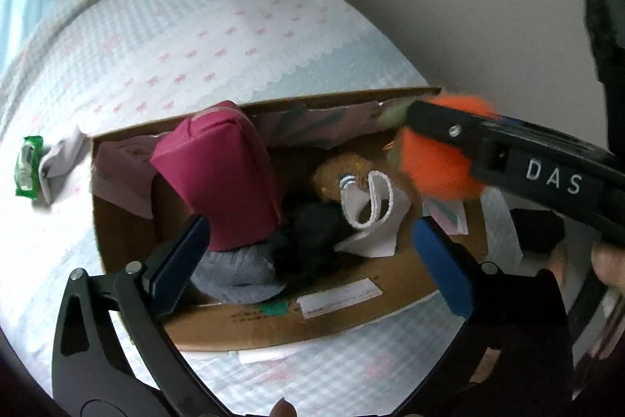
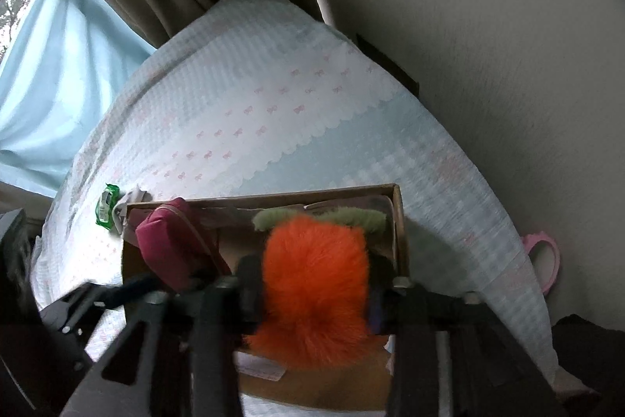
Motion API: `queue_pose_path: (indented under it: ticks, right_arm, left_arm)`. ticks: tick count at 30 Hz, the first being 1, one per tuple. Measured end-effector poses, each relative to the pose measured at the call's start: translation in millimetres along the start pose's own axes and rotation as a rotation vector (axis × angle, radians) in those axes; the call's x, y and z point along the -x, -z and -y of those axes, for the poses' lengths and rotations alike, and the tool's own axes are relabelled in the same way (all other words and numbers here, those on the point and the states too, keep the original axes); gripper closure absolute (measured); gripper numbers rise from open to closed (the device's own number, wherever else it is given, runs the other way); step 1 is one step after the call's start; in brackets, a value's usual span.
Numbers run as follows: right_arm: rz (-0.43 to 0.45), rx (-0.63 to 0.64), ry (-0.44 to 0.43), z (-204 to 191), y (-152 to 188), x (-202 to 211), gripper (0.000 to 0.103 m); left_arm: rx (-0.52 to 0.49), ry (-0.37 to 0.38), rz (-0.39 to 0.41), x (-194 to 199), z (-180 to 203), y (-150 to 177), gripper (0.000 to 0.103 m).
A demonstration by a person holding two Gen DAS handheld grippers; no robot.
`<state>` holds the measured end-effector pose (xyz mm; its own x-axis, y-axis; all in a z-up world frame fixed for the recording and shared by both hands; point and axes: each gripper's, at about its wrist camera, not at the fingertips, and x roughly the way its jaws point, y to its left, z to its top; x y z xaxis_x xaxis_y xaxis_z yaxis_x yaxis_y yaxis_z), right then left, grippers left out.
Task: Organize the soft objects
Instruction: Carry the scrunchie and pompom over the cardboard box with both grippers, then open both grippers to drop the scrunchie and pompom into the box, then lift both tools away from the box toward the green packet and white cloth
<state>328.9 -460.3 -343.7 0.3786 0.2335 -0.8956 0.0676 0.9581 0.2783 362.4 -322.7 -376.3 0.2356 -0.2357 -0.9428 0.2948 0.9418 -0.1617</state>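
Fingers of the left gripper (image 1: 312, 253) stand spread wide with nothing between them, low over the near wall of the cardboard box (image 1: 273, 331). Just beyond them, inside the box, lie a grey cloth (image 1: 234, 276), a dark bundle (image 1: 312, 233), a white pouch (image 1: 371, 217) and an upright maroon pouch (image 1: 222, 174). Over the box's right end, the right gripper (image 2: 312, 294) pinches the orange plush toy (image 2: 312, 284), its green tufts (image 2: 351, 217) near the far wall. Farther left on the bedspread (image 1: 175, 38) lies a green packet (image 1: 27, 167).
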Motion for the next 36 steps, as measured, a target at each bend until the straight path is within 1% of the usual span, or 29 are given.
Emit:
queue_pose_path:
  ticks: [1,3,7,12,16,19,22,25,30,36]
  right_arm:
    - [-0.002,0.007,-0.007,0,0,-1,0.021]
    - [0.007,0.027,-0.022,-1,2,2,0.003]
    - [0.03,0.055,-0.012,-4,8,7,0.003]
    - [0.054,0.054,-0.02,-8,11,14,0.003]
    - [0.096,0.081,-0.002,-16,12,27,0.003]
    - [0.108,0.086,0.007,-23,13,38,0.003]
    - [0.123,0.095,0.021,-29,16,52,0.003]
    - [0.146,0.101,0.029,-38,22,71,0.003]
    - [0.183,0.121,0.066,-58,36,102,0.003]
    - [0.253,0.118,0.074,-87,58,144,0.003]
  left_arm:
    - [-0.005,-0.009,-0.011,-1,0,0,0.0]
    - [-0.015,-0.033,-0.02,0,-2,3,0.0]
    - [0.006,-0.042,-0.014,6,-9,8,0.0]
    - [0.032,-0.045,0.018,22,-14,14,0.0]
    - [0.03,-0.056,0.048,39,-15,17,0.0]
    - [0.029,-0.038,0.076,54,-16,20,0.0]
    - [0.017,-0.037,0.109,71,-14,24,0.0]
    - [-0.003,-0.053,0.145,91,-12,32,0.0]
    - [-0.02,-0.049,0.206,129,-17,49,0.0]
    - [-0.013,-0.054,0.287,180,-36,75,0.0]
